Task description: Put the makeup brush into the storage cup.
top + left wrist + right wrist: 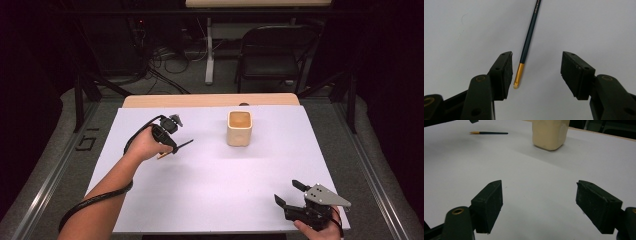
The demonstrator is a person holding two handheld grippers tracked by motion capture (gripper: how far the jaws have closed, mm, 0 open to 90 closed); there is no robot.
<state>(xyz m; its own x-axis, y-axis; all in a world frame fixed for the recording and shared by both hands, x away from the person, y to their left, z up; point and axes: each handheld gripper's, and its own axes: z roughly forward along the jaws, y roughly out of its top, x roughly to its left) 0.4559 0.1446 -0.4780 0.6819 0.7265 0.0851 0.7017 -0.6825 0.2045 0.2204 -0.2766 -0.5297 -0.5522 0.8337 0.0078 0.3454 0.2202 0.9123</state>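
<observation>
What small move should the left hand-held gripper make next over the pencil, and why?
Probably lower and shift slightly, then close. The left hand-held gripper is open above the pencil, whose gold eraser end lies close to one jaw rather than centred in the gap. The pencil lies flat on the white table, not yet gripped.

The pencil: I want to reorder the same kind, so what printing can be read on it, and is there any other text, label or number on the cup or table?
Pencil: pale print runs along the dark barrel near the top edge of the left gripper view, too small and blurred to read.
Cream cup: no text visible.
White table: no text visible.
</observation>
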